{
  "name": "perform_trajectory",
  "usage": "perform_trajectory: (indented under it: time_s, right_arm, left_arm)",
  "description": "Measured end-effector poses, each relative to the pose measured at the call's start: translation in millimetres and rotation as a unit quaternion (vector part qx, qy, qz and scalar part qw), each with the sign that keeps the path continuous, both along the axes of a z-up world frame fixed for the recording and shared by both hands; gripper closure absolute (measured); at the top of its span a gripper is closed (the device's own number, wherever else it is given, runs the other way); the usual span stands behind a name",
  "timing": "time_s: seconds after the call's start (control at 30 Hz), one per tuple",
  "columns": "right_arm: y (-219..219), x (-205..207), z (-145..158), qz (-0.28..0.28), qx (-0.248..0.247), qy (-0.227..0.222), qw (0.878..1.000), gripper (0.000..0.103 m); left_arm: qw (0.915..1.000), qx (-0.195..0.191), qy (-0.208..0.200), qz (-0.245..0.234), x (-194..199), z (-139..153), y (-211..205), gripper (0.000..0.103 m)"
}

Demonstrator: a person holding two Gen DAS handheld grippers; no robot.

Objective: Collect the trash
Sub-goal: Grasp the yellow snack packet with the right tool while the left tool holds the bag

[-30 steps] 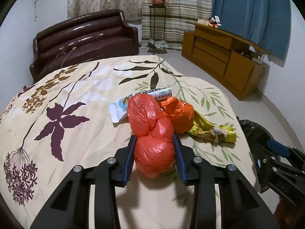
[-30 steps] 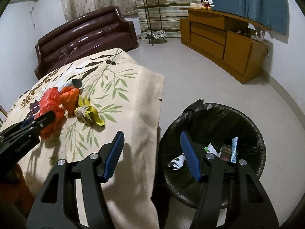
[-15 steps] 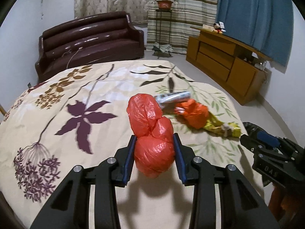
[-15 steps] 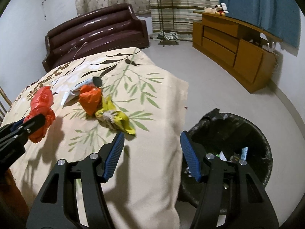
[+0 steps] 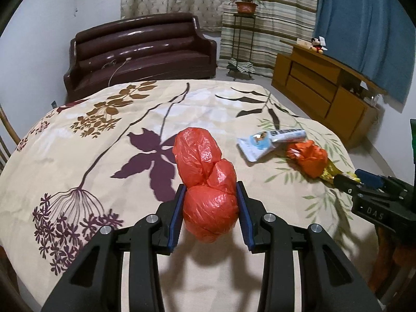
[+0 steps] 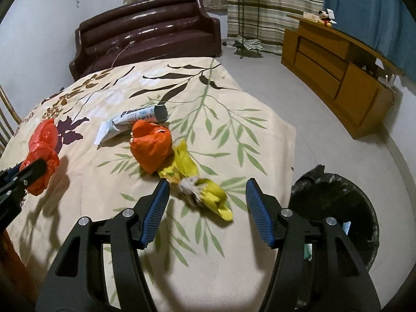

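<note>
Left wrist view. The left gripper point(image 5: 210, 209) is closed on a crumpled red plastic bag point(image 5: 206, 179), its blue pads pressing the lower lobe from both sides while the upper lobes bulge forward past the fingertips. The bag hangs clear of the floral cream cloth covering the tabletop point(image 5: 85, 156), judging by the shadow beneath it; the side-on pinch suits soft, compressible trash that would slip from a looser hold. Farther right on the cloth lie a white-and-blue flattened tube point(image 5: 270, 141) and, just beside it, a crumpled orange wrapper point(image 5: 308, 160). The right gripper point(image 5: 351, 182) enters from the right edge, near the orange wrapper.

Right wrist view. The right gripper point(image 6: 206, 209) stands roughly half open and holds nothing. It points down at a twisted yellow wrapper point(image 6: 205, 195), which lies on the cloth between and just ahead of the fingertips, touching the orange wrapper point(image 6: 150, 149); this framing suggests the yellow wrapper is the next pick. The tube point(image 6: 135, 119) lies beyond. A black-lined round trash bin point(image 6: 338, 200) stands on the floor just beside the tabletop edge, within easy reach for dropping. The red bag point(image 6: 43, 153) shows at left, held in the left gripper point(image 6: 31, 170).
</note>
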State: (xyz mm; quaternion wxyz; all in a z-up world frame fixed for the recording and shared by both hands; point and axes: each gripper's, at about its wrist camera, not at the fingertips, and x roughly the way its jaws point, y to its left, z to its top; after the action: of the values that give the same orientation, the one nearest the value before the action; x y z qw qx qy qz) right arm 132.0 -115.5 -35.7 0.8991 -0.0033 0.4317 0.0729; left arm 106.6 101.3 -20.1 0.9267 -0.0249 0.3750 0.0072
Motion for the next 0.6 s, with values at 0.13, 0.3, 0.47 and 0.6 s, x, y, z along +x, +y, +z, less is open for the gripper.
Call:
perform_trajectory:
  time_s: [0.13,0.3,0.47,0.6]
  right_arm:
    - [7.6,7.2,-3.3,0.008,-0.016,0.006,1.0,0.045]
    - [11.9,6.6,-4.5,0.002,-0.043,0.003,0.999,0.059]
    - [6.5,1.3,-4.2,-0.008,-0.05,0.0,0.999,0.075]
    - [1.4,-4.1,-3.5,-0.014,-0.041,0.0,0.999,0.078]
  left_arm:
    - [1.0,-0.004,0.003,0.007,0.1,-1.9,8.5,0.065]
    - [0.9999,-0.011,0.006,0.009,-1.7,-4.3,13.4,0.065]
    - [0.9999,-0.015,0.005,0.006,-4.5,-4.5,14.0,0.065]
    - [0.9998,-0.017,0.003,0.004,-6.6,-2.5,12.2,0.065]
